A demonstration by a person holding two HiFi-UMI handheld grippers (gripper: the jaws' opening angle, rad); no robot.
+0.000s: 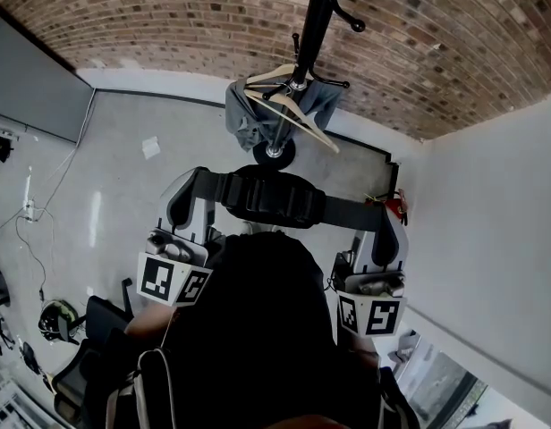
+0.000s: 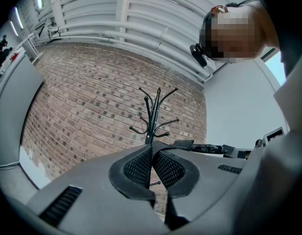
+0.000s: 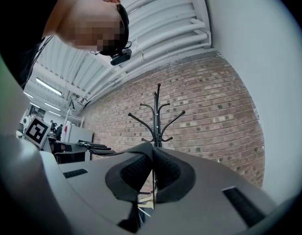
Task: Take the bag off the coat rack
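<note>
A black bag [image 1: 258,320] hangs by its wide padded strap [image 1: 271,197], which is stretched level between my two grippers. My left gripper [image 1: 202,182] is shut on the strap's left end. My right gripper [image 1: 389,220] is shut on its right end. In the left gripper view the left gripper [image 2: 153,153] has its jaws together, and the strap [image 2: 190,145] runs off to the right. In the right gripper view the right gripper [image 3: 152,155] is pinched on the strap [image 3: 94,150], which runs off to the left. The black coat rack [image 1: 302,52] stands just beyond, apart from the bag.
A wooden hanger [image 1: 298,110] and a grey garment [image 1: 244,114] hang on the rack, whose round base [image 1: 277,153] rests on the pale floor. A brick wall [image 1: 168,25] is behind it and a white wall [image 1: 499,239] stands at right. Cables and a chair [image 1: 88,329] are at lower left.
</note>
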